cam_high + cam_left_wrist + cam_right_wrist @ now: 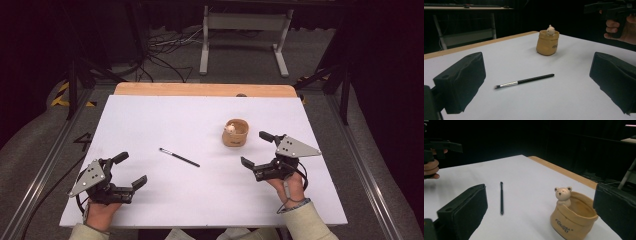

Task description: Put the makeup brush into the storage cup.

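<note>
Here my left gripper [129, 170] and right gripper [254, 148] both hover with jaws spread wide, holding nothing; the brush [179, 157] lies mid-frame on the white bench [150, 120], left of the bear pot [235, 133].

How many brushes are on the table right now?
1: a brush lying flat on the white table, between the left gripper and the bear pot. The pot's inside shows none.

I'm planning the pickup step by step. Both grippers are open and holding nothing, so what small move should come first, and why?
Probably ease the left gripper forward toward the makeup brush. The brush lies flat on the white table, apart from the bear pot, and in the left gripper view it sits between the open fingers, untouched. The right gripper sits nearer the pot.
</note>
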`<state>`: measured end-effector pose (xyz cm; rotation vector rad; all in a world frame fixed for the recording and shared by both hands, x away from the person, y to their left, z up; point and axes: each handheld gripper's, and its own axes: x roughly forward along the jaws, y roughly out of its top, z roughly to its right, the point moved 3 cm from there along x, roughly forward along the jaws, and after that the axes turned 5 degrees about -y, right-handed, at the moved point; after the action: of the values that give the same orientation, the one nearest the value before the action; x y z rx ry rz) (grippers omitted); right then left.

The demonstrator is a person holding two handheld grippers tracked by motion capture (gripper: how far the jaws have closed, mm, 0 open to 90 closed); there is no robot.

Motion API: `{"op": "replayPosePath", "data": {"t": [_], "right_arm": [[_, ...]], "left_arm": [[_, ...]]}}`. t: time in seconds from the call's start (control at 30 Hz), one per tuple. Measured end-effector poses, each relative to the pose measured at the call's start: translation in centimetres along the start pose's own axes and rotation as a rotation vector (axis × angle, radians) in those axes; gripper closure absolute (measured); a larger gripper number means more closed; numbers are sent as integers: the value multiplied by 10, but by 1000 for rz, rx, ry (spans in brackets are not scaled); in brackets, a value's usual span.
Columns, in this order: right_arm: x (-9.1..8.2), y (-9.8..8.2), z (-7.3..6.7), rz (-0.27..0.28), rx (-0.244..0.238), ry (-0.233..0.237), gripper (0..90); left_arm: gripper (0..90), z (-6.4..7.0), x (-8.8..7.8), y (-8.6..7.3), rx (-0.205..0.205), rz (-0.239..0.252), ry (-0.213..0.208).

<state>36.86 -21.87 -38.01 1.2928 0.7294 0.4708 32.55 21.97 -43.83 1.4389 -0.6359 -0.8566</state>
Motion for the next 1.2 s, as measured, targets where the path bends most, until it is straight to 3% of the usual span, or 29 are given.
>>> {"op": "replayPosePath", "data": {"t": [0.17,0.33,0.5,0.63,0.77,0.87,1.2], "right_arm": [[8,8,1,-46,2,3,3],[17,16,3,-141,-16,-2,5],[22,26,0,-202,-64,4,6],[28,33,0,-283,-37,27,13],[32,38,0,-351,-47,35,15],[37,44,0,-429,-76,41,15],[55,59,-7,-569,-182,66,16]], "left_arm": [[9,1,-2,-1,-3,-8,5],[10,0,-4,-2,-8,-18,12],[7,1,-4,-3,-14,-26,10],[7,0,-3,-3,-13,-31,10],[7,-1,-2,-4,-29,-37,8],[6,-2,-2,-4,-30,-41,7],[6,-2,-2,-4,-33,-39,9]]}}
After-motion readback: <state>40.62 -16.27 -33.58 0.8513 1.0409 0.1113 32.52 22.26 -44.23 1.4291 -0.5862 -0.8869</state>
